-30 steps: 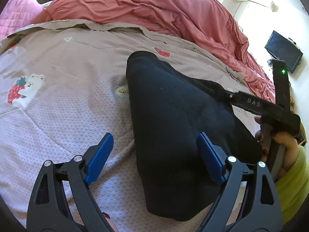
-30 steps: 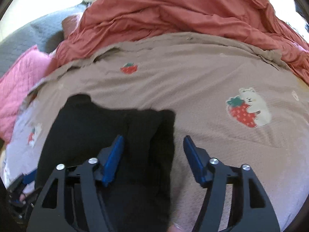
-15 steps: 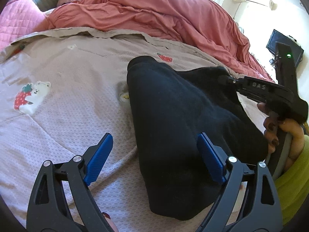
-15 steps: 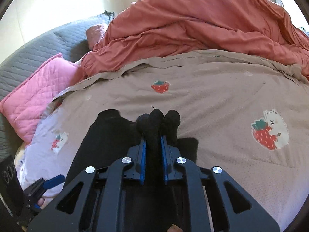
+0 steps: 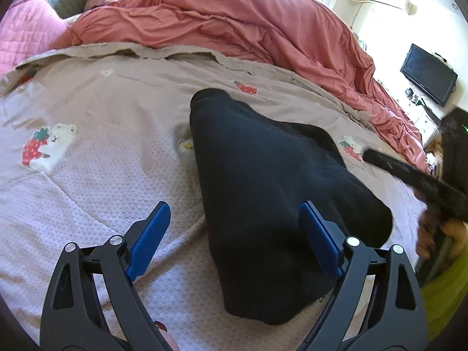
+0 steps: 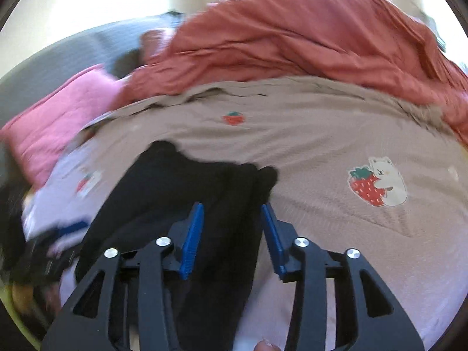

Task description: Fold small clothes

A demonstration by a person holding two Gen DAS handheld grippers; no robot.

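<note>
Left wrist view: we've got the left gripper (image 5: 234, 231) spread wide and clamping nothing, its right pad over the near end of the black garment (image 5: 263, 193), its left pad over bare bedspread (image 5: 102, 161). The garment lies on the bedspread as a long dark bundle running away from us. Our read: we hold this side parked and open so it can pin or take the near edge once the other side is done. At the right edge the right gripper (image 5: 409, 175) shows from the side, blurred, clear of the cloth, held by a hand (image 5: 438, 228).

Right wrist view: right gripper (image 6: 231, 234) jaws are opening, part-way apart. The garment's folded edge runs between the pads, but they don't press it, so we judge this a release after laying a fold. Only this view shows that gap and the pink pillow (image 6: 55, 122). Only the left view shows the garment's full outline and the monitor (image 5: 428, 73).
</note>
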